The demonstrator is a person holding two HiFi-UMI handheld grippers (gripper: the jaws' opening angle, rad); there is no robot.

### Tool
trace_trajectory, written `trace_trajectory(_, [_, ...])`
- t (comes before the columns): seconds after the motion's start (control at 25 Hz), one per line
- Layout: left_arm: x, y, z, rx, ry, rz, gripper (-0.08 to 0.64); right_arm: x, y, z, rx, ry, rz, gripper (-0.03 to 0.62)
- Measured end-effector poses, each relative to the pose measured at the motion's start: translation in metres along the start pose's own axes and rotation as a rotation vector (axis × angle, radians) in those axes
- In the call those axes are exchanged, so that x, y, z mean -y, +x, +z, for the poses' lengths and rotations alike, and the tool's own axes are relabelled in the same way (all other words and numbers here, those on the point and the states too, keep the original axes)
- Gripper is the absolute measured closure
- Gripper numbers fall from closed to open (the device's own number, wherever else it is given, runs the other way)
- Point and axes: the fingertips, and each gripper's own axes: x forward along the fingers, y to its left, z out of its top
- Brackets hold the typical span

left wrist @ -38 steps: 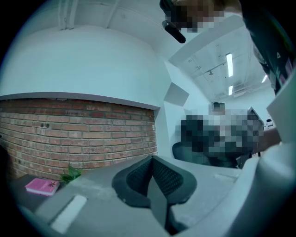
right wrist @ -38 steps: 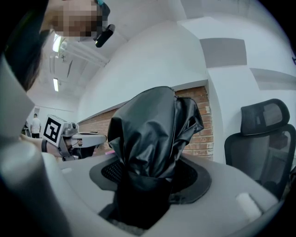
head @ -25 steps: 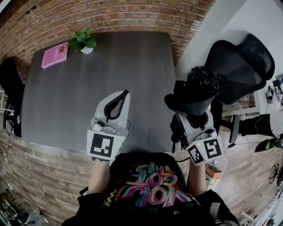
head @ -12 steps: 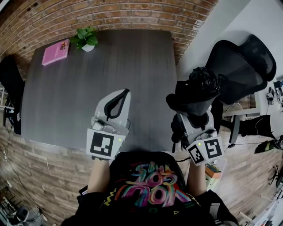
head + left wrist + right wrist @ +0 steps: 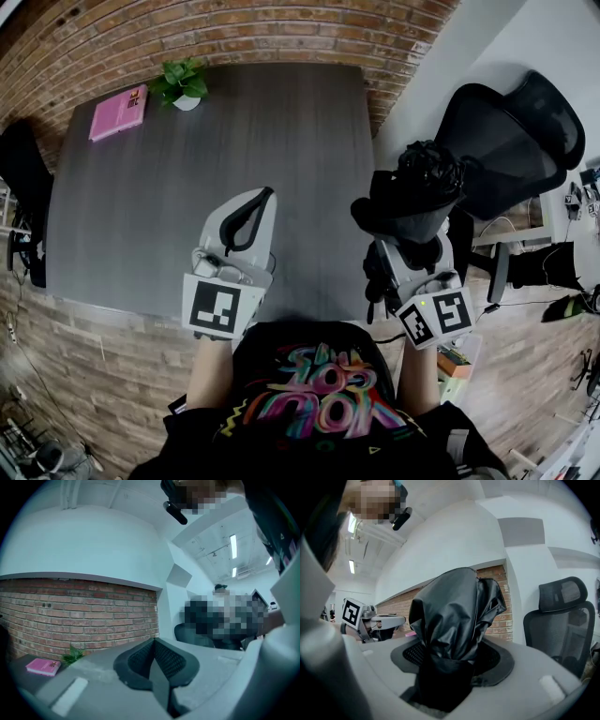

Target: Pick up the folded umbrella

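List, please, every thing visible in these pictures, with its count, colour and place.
folded umbrella: one, black, held upright in the right tool
table: one, dark grey, in front of the person
book: one, pink, far left corner of the table
potted plant: one, green in a white pot, beside the book
office chair: one, black, right of the table
brick wall: one, red-brown, behind the table
left tool: one, grey, jaws together, empty
right tool: one, grey, closed on the umbrella
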Motion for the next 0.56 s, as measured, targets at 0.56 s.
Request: trace_trajectory(0.56, [-0.0012, 0.0009, 0.0008, -0.006, 0.015, 0.009, 0.558, 0.0085, 0.0019, -0.0057, -0.018, 0.003, -0.007, 0.319])
